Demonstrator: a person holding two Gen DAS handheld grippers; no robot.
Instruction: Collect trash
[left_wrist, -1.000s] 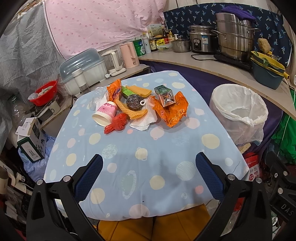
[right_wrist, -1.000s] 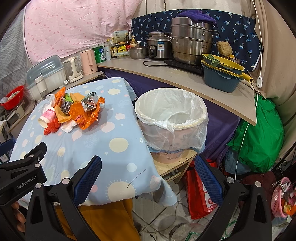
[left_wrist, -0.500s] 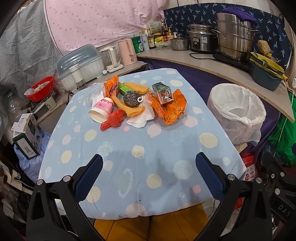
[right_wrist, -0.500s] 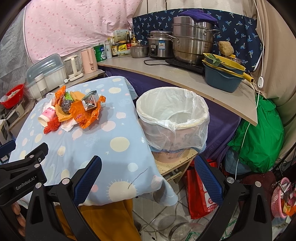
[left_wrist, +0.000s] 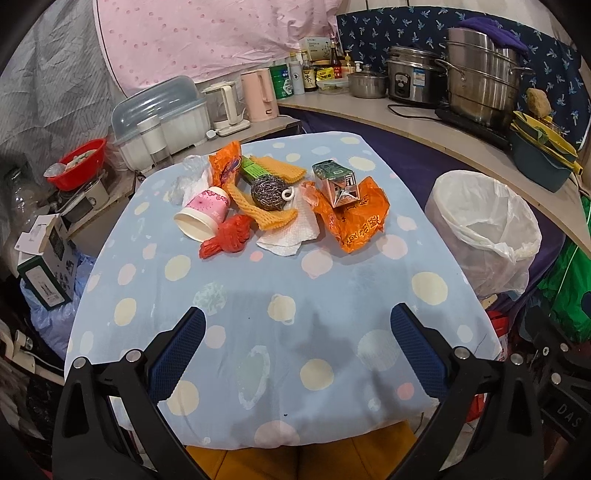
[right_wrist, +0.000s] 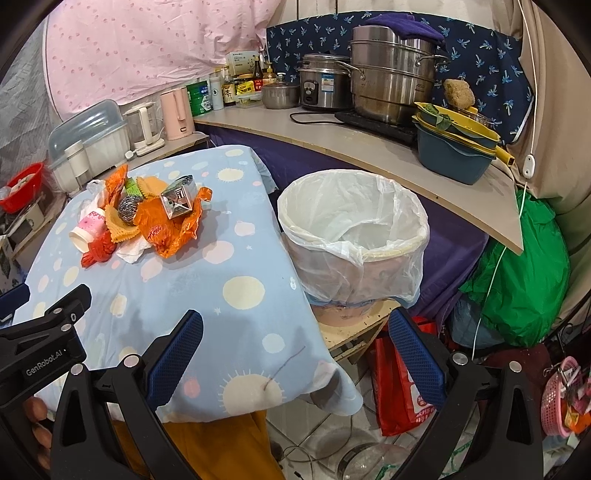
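Trash (left_wrist: 280, 199) lies heaped at the table's (left_wrist: 332, 288) far end, beside the lined bin (right_wrist: 351, 236). Left gripper (left_wrist: 297, 350) and right gripper (right_wrist: 295, 354) hover wide open, empty. Collecting seems not yet begun; next comes reaching for one piece.

left wrist view faces table (left_wrist: 280, 280) head-on; right wrist view angled toward bin (right_wrist: 351, 236); both share trash pile (left_wrist: 273, 199).

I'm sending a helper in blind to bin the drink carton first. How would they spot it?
On the blue spotted tablecloth, find the trash pile at the far end. On its side nearest the white-lined bin lies a crinkled orange wrapper; the carton sits on it, the only shiny silver-and-green box there.
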